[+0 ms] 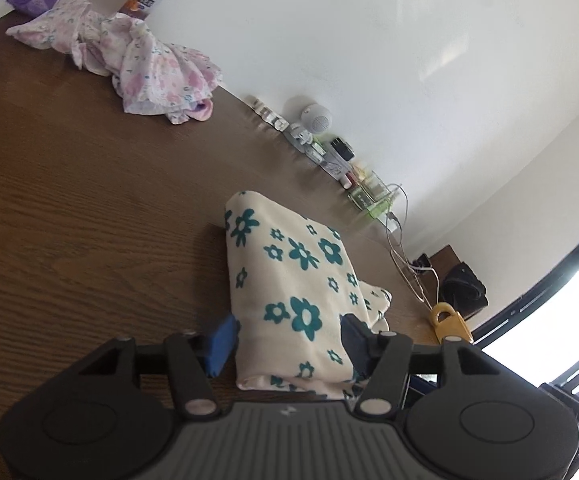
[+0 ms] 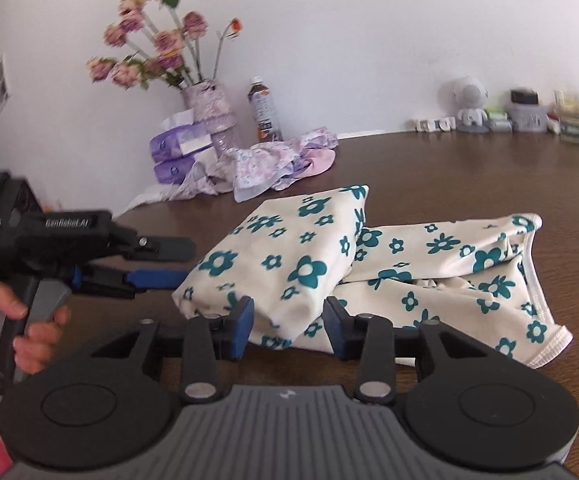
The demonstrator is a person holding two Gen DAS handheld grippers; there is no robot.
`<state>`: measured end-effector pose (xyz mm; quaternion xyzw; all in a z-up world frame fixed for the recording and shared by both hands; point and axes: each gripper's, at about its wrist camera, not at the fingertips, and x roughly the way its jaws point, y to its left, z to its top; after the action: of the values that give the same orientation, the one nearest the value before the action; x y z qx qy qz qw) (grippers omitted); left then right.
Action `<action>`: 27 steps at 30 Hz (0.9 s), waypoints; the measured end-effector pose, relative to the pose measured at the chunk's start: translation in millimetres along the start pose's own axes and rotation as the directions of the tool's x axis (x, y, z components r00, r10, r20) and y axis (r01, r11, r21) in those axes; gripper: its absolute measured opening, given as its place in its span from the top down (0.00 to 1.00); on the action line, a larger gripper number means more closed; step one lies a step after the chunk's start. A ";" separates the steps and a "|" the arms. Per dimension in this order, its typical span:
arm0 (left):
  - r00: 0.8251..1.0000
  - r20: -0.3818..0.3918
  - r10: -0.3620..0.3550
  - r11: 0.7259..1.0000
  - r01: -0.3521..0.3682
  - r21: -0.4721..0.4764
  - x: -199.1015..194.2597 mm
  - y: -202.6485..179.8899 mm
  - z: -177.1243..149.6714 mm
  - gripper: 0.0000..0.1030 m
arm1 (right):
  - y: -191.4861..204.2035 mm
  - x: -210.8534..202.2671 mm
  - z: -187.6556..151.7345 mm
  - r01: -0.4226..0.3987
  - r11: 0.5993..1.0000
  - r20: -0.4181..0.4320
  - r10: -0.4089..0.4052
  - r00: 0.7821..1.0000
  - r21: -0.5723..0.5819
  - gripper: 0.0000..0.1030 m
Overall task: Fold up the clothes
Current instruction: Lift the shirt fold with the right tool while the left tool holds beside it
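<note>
My left hand-held gripper [image 1: 285, 344] is spread, one blue pad on each side of the cream garment with teal flowers [image 1: 289, 280], not pressed onto the cloth as far as I can tell. My right hand-held gripper [image 2: 289, 322] is spread as well, its pads flanking the near corner of the same garment without pinching it. The garment lies on the brown surface [image 1: 69, 200], toward its near edge. One part of it is doubled over into a thick slab, raised at its near end where my fingers straddle it. The rest trails off to my right in a looser, wrinkled layer with a hemmed opening showing. A second, pink flowered garment [image 2: 273, 160] sits crumpled well apart, near the far edge by the wall, beside a vase of flowers [image 2: 205, 100] and a bottle [image 2: 264, 108].

I judge the main risk to be the raised slab sliding or springing open. Neither pair of pads holds it, so a nudge from either side could push the top layer askew. If I close on it, I could catch only the upper layer and drag it off the one below, spoiling the fold. The loose right-hand part could bunch under the slab if I shift it. My two tools are also close together at the near corner and could knock each other.
</note>
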<state>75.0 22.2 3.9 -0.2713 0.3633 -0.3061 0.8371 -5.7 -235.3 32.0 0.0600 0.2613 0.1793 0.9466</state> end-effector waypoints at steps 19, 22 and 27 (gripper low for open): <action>0.995 -0.079 0.052 0.962 -0.029 0.271 -4.3 -30.6 -23.8 0.35 | 26.4 32.4 -9.3 0.153 0.971 -0.022 -0.160 0.987 -0.186 0.86; 0.986 -0.095 0.134 0.922 -0.088 0.378 4.8 -43.3 -30.3 0.35 | 23.4 29.5 -8.7 0.141 0.978 -0.006 -0.144 0.990 -0.154 0.86; 0.963 -0.066 0.260 0.848 -0.195 0.493 26.1 -56.4 -31.6 0.35 | 18.5 24.7 -7.7 0.121 0.988 0.021 -0.119 0.993 -0.099 0.86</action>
<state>47.1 -41.2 11.9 0.0114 0.3588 -0.3023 0.8830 4.4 -208.8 17.5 -0.0021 0.2481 0.1345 0.9594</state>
